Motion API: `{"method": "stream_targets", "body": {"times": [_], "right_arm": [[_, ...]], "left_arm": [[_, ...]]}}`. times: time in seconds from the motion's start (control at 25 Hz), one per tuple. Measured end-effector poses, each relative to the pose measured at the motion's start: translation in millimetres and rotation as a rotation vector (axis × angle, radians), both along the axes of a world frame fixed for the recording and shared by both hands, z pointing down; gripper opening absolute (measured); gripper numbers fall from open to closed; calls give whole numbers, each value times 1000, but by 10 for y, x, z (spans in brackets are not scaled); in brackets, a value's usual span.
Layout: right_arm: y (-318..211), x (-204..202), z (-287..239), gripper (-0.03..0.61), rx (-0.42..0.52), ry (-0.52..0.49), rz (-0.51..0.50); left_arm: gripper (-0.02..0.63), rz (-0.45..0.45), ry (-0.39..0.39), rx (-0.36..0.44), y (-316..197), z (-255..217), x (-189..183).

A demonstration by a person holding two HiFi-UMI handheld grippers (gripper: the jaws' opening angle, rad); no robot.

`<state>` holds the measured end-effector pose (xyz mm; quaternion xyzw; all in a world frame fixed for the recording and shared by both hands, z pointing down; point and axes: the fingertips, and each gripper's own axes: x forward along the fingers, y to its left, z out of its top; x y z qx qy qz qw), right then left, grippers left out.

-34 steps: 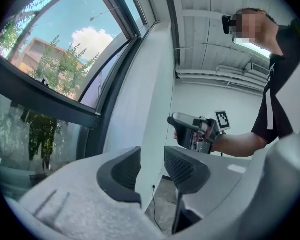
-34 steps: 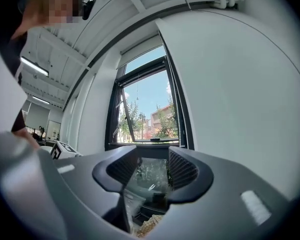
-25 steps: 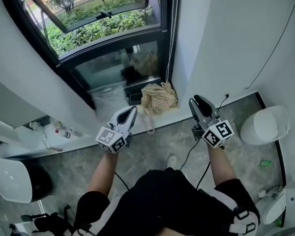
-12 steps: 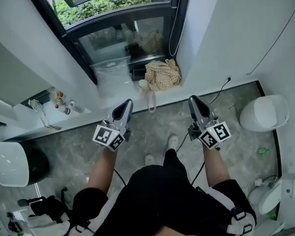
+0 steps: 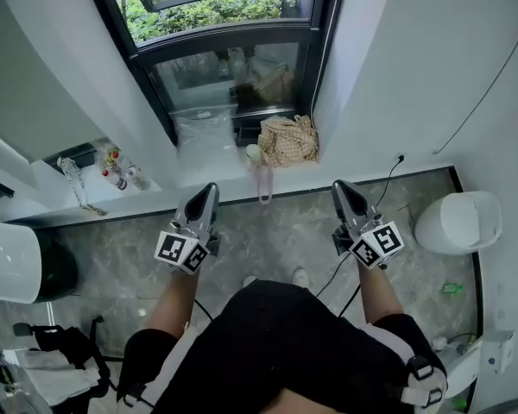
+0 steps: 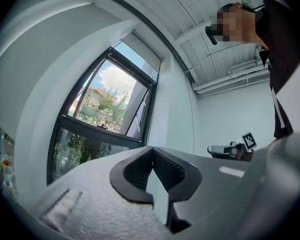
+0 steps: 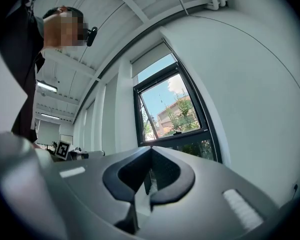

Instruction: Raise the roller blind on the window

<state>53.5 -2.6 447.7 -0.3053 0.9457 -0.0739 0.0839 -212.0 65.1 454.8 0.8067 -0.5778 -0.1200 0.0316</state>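
The window (image 5: 229, 34) stands at the top of the head view, its dark frame round glass with green shrubs beyond. The roller blind (image 7: 150, 59) sits as a pale band across the very top of the window, seen from both gripper views; the panes below it lie uncovered.

The left gripper (image 5: 209, 188) hangs below the window's left half, over the grey stone floor (image 5: 268, 231) and well apart from the glass; its jaws are pressed together with nothing between them. The right gripper (image 5: 341, 186) hangs below the window's right edge, level with its partner; its jaws have just been closing and now meet, with nothing between them. Both point towards the window wall; neither touches the blind or the frame.

On the white sill (image 5: 198, 172) at the foot of the window lies a beige checked cloth bag (image 5: 287, 141), under the window's right part. A clear plastic bag (image 5: 203, 132) lies beside it, under the middle. Left of the window, on a lower ledge, stand a few small bottles (image 5: 116, 171).

A black cable (image 5: 341, 274) runs over the floor below the window's right side. A white rounded fixture (image 5: 457, 222) stands well to the right of the window; another (image 5: 17, 274) stands well to its left. The person (image 5: 285, 352) stands facing the window in dark clothing.
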Motion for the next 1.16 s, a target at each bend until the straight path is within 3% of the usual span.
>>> {"method": "stream_targets", "body": {"times": [0.44,1.16], "right_arm": [[-161,63,-32,-3,23,-19,-77],[-255,68,80,-3,-7,-14,-118]], "left_arm": [[0,32,10,6,-163,129,630],[0,38,41,-26,-216,255,730]]}}
